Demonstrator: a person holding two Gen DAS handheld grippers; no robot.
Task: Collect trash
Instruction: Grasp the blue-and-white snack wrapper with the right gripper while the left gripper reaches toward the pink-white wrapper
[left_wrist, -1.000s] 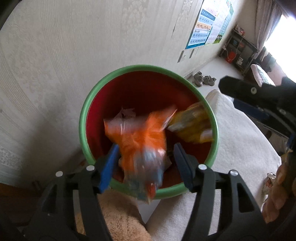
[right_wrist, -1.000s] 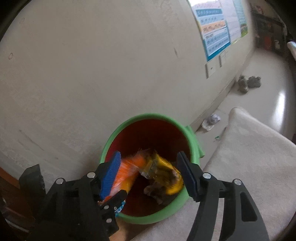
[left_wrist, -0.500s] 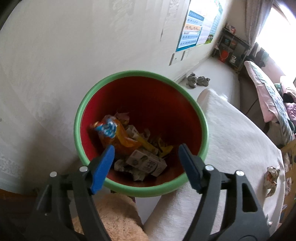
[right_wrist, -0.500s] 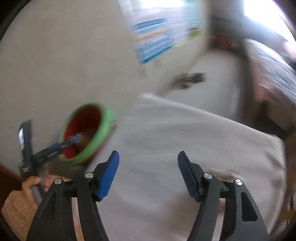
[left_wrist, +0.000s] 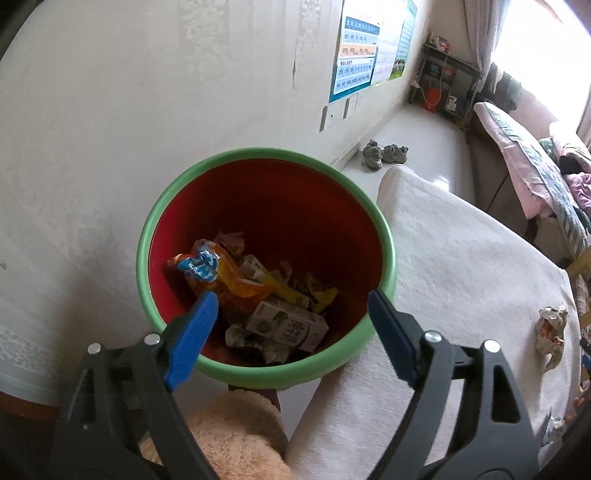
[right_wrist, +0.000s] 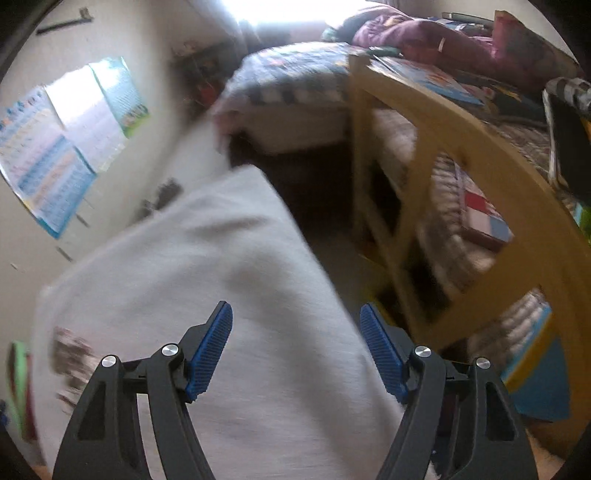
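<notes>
Down in the bin (left_wrist: 384, 236), red inside with a green rim, the trash lies heaped on the bottom: an orange wrapper (left_wrist: 225, 275) with a blue crumpled end toward the wall side, a small white carton (left_wrist: 288, 326) toward the near rim, and yellow and grey scraps between them. The bin stands against the pale wall (left_wrist: 147, 92), just off the near left corner of a table under a white cloth (left_wrist: 461, 280). 1 more crumpled wrapper (left_wrist: 550, 330) lies on the cloth near the table's right edge, well apart from the bin.

The left gripper (left_wrist: 288, 317) hangs over the bin's near rim, its 2 blue pads spread wide and opening further, with nothing between them. A tan fuzzy thing (left_wrist: 236, 435) shows below it, beside the table's near edge.

The right gripper (right_wrist: 295, 350) is over the cloth toward the table's right edge, jaws apart and empty; that view is blurred. At its far left a brownish smear of litter (right_wrist: 72, 358) sits on the cloth, too blurred to name, with a sliver of the green rim beyond. A yellow wooden frame (right_wrist: 443, 147) stands off the table's right side. Posters (left_wrist: 356, 62) hang on the wall, and 2 grey shoes (left_wrist: 384, 155) lie on the floor past the table's far left corner.
</notes>
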